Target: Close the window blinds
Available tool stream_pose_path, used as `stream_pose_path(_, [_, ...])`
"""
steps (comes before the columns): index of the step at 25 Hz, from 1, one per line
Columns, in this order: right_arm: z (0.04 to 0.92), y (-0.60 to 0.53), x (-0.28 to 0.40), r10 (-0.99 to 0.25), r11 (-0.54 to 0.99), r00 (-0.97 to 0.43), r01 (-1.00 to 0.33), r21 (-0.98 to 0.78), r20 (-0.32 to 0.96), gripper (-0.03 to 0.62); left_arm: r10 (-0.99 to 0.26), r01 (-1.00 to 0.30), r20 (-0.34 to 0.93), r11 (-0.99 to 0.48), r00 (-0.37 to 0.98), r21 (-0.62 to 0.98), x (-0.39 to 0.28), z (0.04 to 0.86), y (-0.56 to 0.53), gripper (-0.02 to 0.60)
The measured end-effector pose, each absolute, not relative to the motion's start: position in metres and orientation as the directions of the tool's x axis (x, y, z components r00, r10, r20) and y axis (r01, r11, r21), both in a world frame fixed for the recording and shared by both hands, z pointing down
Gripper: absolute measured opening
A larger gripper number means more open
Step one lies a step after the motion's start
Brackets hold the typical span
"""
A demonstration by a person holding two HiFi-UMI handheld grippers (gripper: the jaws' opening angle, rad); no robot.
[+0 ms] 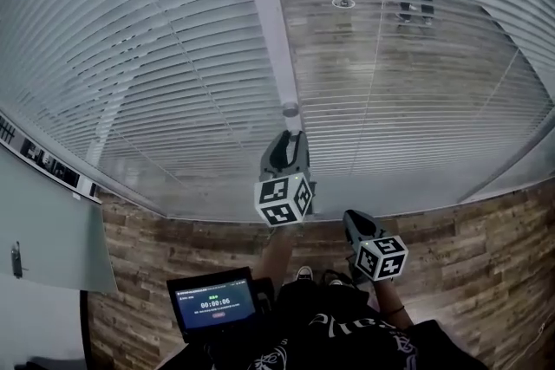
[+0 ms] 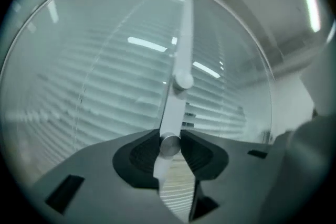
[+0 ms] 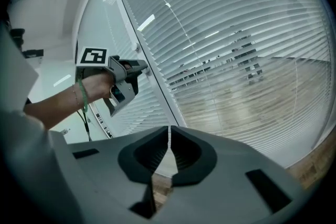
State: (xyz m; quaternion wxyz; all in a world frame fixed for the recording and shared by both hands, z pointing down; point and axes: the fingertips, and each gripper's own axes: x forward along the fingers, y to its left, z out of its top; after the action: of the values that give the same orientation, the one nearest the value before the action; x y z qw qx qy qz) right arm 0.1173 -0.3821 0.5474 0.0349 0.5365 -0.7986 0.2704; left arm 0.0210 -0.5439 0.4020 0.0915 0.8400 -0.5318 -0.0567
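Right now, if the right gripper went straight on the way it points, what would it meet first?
Most likely the white post, in line just beyond the right gripper, whose tongs are shut and empty. Depth is unclear; it could meet the blind beside it instead.

White slatted blinds [image 1: 156, 56]; wand [image 2: 172, 113] seemingly white; brown plank-patterned floor [image 1: 486, 238]

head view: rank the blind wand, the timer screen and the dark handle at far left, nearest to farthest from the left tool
1. The blind wand: gripped in the left tool, straight ahead at the window.
2. The timer screen: below and left of the tool, by the person's body.
3. The dark handle: far left edge, on the pale panel.
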Motion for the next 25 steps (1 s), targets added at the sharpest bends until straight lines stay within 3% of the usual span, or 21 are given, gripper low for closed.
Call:
stream_pose_path(2, [0.549,-0.382,0.121,-0.84,0.269,-0.416,-0.877,-0.397,0.349,0.029,-0.896,-0.744,-0.025,-0.383,0.443,0.548,0.014,0.404,-0.547,0.126])
stream_pose_path(4, [0.551,-0.381,0.122,-0.839,0.265,-0.413,-0.879,-0.397,0.354,0.029,-0.88,-0.459,-0.079,-0.318,0.467,0.829,0.012,0.41,-0.549,0.124])
stream_pose_path(6, [0.551,-0.381,0.121,-0.838,0.266,-0.414,-0.879,-0.395,0.356,0.029,-0.866,-0.237,-0.134,-0.276,0.482,0.932,0.012,0.413,-0.55,0.123])
stream_pose_path(7, [0.551,-0.381,0.12,-0.837,0.269,-0.415,-0.879,-0.393,0.356,0.029,-0.859,-0.235,-0.145,-0.291,0.491,0.928,0.012,0.412,-0.55,0.123])
stream_pose_path(10, [0.55,-0.383,0.115,-0.834,0.279,-0.423,-0.878,-0.389,0.355,0.029,-0.854,-0.498,-0.103,-0.39,0.51,0.775,0.013,0.409,-0.548,0.127])
stream_pose_path(11, [0.549,-0.383,0.113,-0.834,0.282,-0.424,-0.877,-0.389,0.354,0.029,-0.864,-0.629,-0.072,-0.418,0.499,0.655,0.011,0.406,-0.547,0.127])
stream_pose_path(13, [0.549,-0.381,0.111,-0.831,0.286,-0.429,-0.876,-0.388,0.355,0.029,-0.89,-0.862,-0.004,-0.443,0.456,0.247,0.012,0.401,-0.54,0.143])
stream_pose_path(15, [0.55,-0.378,0.111,-0.826,0.289,-0.433,-0.876,-0.386,0.362,0.028,-0.913,-0.881,0.04,-0.402,0.406,-0.249,0.019,0.401,-0.534,0.144])
stream_pose_path(17, [0.551,-0.377,0.111,-0.824,0.288,-0.432,-0.877,-0.385,0.368,0.029,-0.916,-0.751,0.069,-0.366,0.396,-0.549,0.031,0.406,-0.532,0.144])
stream_pose_path(19, [0.552,-0.375,0.11,-0.823,0.284,-0.429,-0.878,-0.385,0.372,0.029,-0.912,-0.668,0.099,-0.362,0.398,-0.65,0.038,0.412,-0.534,0.144])
stream_pose_path(21, [0.553,-0.372,0.11,-0.824,0.28,-0.427,-0.878,-0.388,0.372,0.028,-0.913,-0.665,0.108,-0.363,0.393,-0.653,0.036,0.415,-0.537,0.143])
stream_pose_path(23, [0.553,-0.37,0.111,-0.827,0.276,-0.424,-0.879,-0.39,0.37,0.029,-0.907,-0.73,0.099,-0.39,0.409,-0.561,0.032,0.414,-0.539,0.13])
stream_pose_path(25, [0.554,-0.369,0.116,-0.83,0.267,-0.417,-0.881,-0.391,0.372,0.029,-0.894,-0.842,0.081,-0.444,0.441,-0.307,0.029,0.412,-0.54,0.127])
